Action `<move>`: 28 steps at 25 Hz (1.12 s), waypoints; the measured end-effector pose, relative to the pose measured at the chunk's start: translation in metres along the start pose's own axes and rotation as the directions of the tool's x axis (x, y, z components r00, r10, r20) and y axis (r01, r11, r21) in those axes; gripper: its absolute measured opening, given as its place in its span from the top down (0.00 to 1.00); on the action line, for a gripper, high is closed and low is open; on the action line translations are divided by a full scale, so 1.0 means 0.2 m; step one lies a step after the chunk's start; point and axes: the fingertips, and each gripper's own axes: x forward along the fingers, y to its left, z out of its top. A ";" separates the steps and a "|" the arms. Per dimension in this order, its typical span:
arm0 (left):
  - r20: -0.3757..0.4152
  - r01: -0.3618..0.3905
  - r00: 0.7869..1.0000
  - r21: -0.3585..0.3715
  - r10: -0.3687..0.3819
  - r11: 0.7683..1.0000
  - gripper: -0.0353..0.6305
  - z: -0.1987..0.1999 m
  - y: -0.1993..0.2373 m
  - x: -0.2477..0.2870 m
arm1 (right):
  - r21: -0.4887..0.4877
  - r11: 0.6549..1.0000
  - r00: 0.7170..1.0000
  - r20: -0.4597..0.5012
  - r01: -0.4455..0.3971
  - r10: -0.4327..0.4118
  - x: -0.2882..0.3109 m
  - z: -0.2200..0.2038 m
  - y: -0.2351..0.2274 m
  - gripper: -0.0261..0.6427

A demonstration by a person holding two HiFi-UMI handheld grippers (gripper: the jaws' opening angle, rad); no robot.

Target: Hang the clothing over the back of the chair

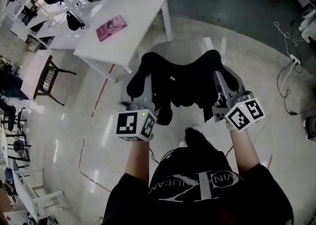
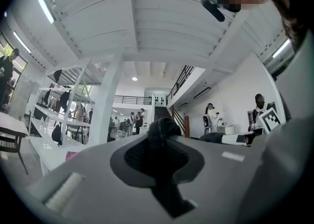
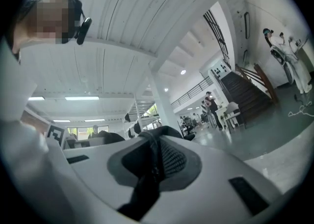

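Observation:
A black garment (image 1: 180, 83) hangs spread between my two grippers, held up in front of me. Under and behind it shows a pale grey chair (image 1: 178, 47); only its top edge and bits of frame are visible. My left gripper (image 1: 146, 77) is shut on the garment's left corner, and my right gripper (image 1: 218, 75) is shut on its right corner. In the left gripper view a fold of black cloth (image 2: 162, 132) sticks up from the closed jaws of the left gripper (image 2: 162, 144). The right gripper view shows black cloth (image 3: 153, 152) pinched in the right gripper (image 3: 155, 142).
A white table (image 1: 136, 12) with a pink book (image 1: 111, 26) stands beyond the chair to the left. A dark-framed chair (image 1: 47, 78) is at the far left, a white chair (image 1: 42, 200) at the lower left. Cables (image 1: 289, 71) trail on the floor at right.

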 end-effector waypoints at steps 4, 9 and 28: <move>0.079 0.003 0.997 -0.078 0.003 0.997 0.88 0.19 0.06 0.08 | 0.062 0.998 0.996 0.082 -0.029 0.024 0.09 0.19 -0.08 0.89; 0.178 -0.004 0.984 -0.004 0.005 1.000 0.88 0.45 0.14 0.26 | 0.020 0.997 0.985 0.159 -0.074 0.070 0.35 0.43 -0.10 0.89; 0.123 -0.090 0.990 0.133 0.074 0.987 0.88 0.23 0.50 1.10 | -0.058 0.996 0.998 0.019 0.064 -0.063 1.19 0.29 -0.53 0.89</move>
